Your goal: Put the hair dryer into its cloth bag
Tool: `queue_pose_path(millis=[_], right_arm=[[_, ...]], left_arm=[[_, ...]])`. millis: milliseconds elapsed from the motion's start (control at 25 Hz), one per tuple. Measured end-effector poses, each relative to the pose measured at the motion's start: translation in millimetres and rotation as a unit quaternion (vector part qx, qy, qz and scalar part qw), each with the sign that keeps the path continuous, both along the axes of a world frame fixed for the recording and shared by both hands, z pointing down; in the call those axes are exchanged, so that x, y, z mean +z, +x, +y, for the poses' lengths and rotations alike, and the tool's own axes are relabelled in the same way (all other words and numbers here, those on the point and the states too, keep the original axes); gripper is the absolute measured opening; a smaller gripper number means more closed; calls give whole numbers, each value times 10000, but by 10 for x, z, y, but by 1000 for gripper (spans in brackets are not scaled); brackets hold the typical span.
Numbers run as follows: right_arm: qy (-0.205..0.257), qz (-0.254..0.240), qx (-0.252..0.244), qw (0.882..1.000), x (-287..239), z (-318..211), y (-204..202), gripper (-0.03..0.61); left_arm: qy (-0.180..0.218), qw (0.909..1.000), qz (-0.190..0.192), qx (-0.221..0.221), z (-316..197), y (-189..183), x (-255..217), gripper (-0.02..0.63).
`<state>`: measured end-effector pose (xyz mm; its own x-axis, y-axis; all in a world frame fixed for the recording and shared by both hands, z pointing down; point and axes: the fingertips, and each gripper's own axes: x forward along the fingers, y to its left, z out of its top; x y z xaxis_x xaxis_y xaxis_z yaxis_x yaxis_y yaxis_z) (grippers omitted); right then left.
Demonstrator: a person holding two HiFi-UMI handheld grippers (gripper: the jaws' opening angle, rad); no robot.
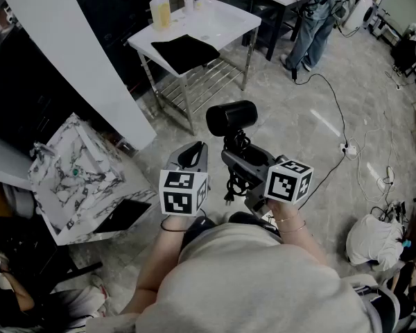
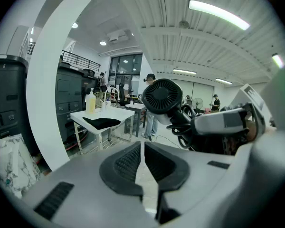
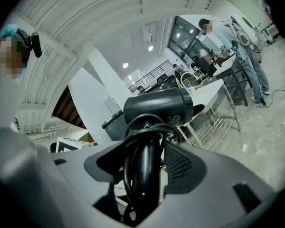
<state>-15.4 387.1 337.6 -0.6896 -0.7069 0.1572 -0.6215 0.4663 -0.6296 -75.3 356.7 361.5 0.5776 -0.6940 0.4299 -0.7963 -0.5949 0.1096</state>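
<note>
Head view – carry: the right gripper (image 1: 240, 159) is holding the hair dryer (image 1: 231, 118) in the air in front of the person, barrel up.
Head view – free hand: the left gripper (image 1: 193, 155) is hanging just beside it, carrying nothing.
Head view – target: a black cloth bag (image 1: 185, 51), by the look of it, is lying flat on the white table (image 1: 225, 28) well ahead, near a yellow bottle (image 1: 161, 9).
Left gripper view – jaws: the pads are sitting together with only a thin slit between them, and nothing in it.
Left gripper view – sightline: the dryer's rear grille is showing to the right, the bag on the table further off.
Right gripper view – grip: the jaws are standing wide and clamping the dryer's handle, with loops of cord (image 3: 128, 175) bundled inside them.
Step – judged: the dryer is in hand and the bag is not yet reached.
Next move – judged: it is calling for closing in on the table and using the left gripper to lift the bag's mouth open – the dryer then going in barrel first, cord kept tucked.
</note>
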Motion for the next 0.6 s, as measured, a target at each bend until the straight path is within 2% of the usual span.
queue_pose_path(millis=[600], right_arm=[[-175,-105,-82,9998,160,44,-19,258]], left_arm=[[-126,9998,102,-133,-10,30,89,26]])
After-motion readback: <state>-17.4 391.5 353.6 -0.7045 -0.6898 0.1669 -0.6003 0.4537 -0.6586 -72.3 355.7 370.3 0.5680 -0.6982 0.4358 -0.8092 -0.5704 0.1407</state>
